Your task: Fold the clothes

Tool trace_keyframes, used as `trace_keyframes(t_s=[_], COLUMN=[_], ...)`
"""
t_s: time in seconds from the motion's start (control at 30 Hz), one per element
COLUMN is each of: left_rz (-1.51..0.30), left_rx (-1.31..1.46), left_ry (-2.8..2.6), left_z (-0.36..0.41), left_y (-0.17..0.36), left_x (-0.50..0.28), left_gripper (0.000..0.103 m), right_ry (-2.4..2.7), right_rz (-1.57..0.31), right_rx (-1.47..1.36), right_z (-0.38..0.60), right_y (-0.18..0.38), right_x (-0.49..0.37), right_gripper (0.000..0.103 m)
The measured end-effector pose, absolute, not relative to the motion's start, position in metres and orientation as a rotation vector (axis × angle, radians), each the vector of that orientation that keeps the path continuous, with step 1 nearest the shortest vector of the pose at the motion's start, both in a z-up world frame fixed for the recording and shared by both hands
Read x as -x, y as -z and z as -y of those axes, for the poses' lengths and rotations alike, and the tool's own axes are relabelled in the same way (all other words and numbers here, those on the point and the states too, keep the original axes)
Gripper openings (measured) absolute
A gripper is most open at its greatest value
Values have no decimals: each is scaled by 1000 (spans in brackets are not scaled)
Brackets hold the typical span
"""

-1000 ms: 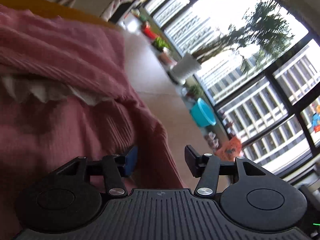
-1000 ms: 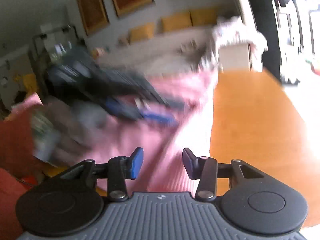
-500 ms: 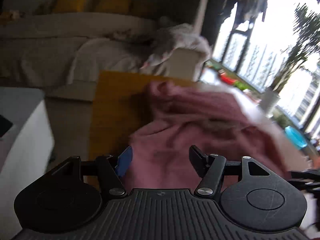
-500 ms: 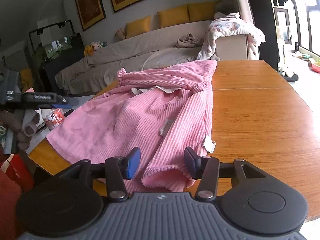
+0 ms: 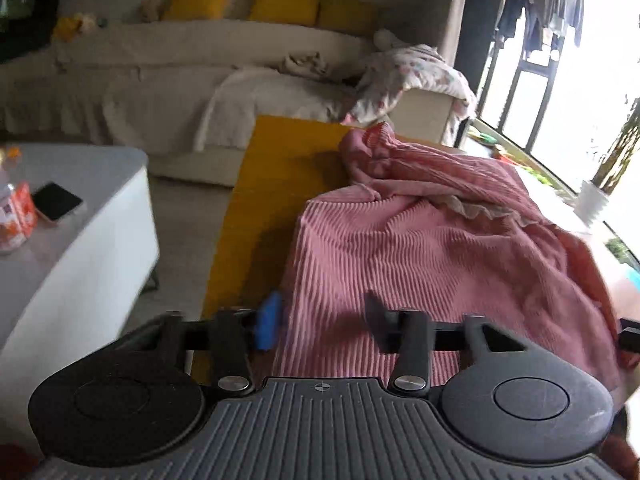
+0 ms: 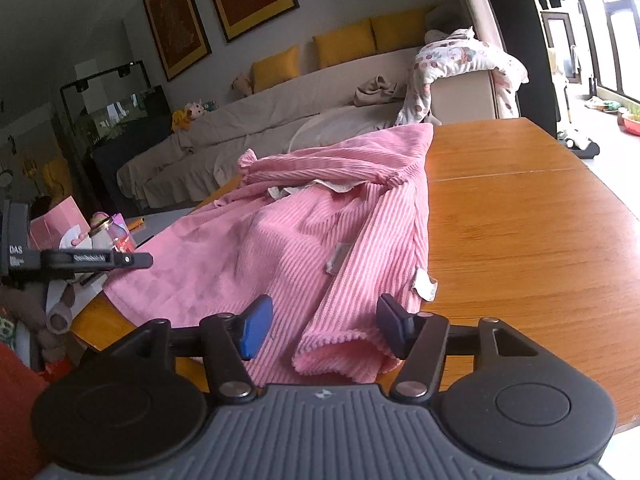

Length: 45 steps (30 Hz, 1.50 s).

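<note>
A pink ribbed garment (image 6: 320, 232) lies spread and rumpled on the wooden table (image 6: 520, 220), with a sleeve folded across its far end and white lace trim showing. My right gripper (image 6: 324, 332) is open at the near table edge, with the garment's hem lying between and just ahead of its fingers. My left gripper (image 5: 322, 326) is open too, low over the garment (image 5: 420, 264) near its left edge, holding nothing. In the right wrist view, the left gripper (image 6: 136, 259) appears side-on at the garment's left corner.
The table (image 5: 256, 200) ends close on the left. Beyond it stands a white side table (image 5: 80, 240) holding a phone (image 5: 56, 202) and a bottle. A covered sofa (image 6: 280, 112) with yellow cushions and a floral cloth (image 6: 460, 56) is behind. Bare tabletop lies right of the garment.
The left wrist view swung from the window round to the sofa, and the left gripper came off the garment to its left corner. The right view went from blurred to steady. Both grippers stayed open.
</note>
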<state>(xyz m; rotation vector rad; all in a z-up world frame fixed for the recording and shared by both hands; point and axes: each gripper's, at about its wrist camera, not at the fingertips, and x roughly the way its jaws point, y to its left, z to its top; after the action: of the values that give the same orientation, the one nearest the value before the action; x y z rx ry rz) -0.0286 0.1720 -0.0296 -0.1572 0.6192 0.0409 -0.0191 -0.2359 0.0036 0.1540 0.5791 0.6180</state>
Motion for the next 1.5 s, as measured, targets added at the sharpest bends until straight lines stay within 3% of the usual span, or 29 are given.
trace_keyframes(t_s=[0.03,0.23,0.4,0.43,0.57,0.67,0.9,1.03,1.13,1.17,1.2,1.47,1.5], left_rz=[-619,-573,-651,-673,-754,-785,-806,-794,-783,-781,-779,-768,-768], left_rx=[141,-125,-229,-207,42,220,411,415,389,389,394,490,499], left_ry=[-34,197,345,367,475,537,618,642,640,639,640,669,673], left_z=[-168,-117,-89,-91,-117,-134,-155,-150,-146,-147,-148,-162,-164], left_y=[29,7,15,16,17,21,27,27,26,27,27,36,37], left_x=[27,33,31,29,16,8,-1,0,2,3,4,1,1], left_gripper=[7,6,8,12,44,56,65,76,77,77,77,77,77], right_ry=[-620,-621,-619,-621,-637,-636,-642,-723,-847,-855,-863,-920,-904], right_rz=[-577,-567,-565,-566,-574,-584,-544,-564,-583,-621,-660,-965,-952], right_rx=[-163,-187,-181,-174,-149,-116,-123,-208,-131,-137,-143,-184,-154], right_z=[237,237,235,234,230,225,233,209,151,135,120,-2,-9], right_y=[-3,-1,-1,-2,-3,-6,-43,-67,-80,-75,-71,-36,-33], right_x=[20,21,22,22,21,21,-4,-44,-64,-75,-86,-176,-180], right_gripper=[58,58,59,59,66,68,68,67,52,40,36,36,23])
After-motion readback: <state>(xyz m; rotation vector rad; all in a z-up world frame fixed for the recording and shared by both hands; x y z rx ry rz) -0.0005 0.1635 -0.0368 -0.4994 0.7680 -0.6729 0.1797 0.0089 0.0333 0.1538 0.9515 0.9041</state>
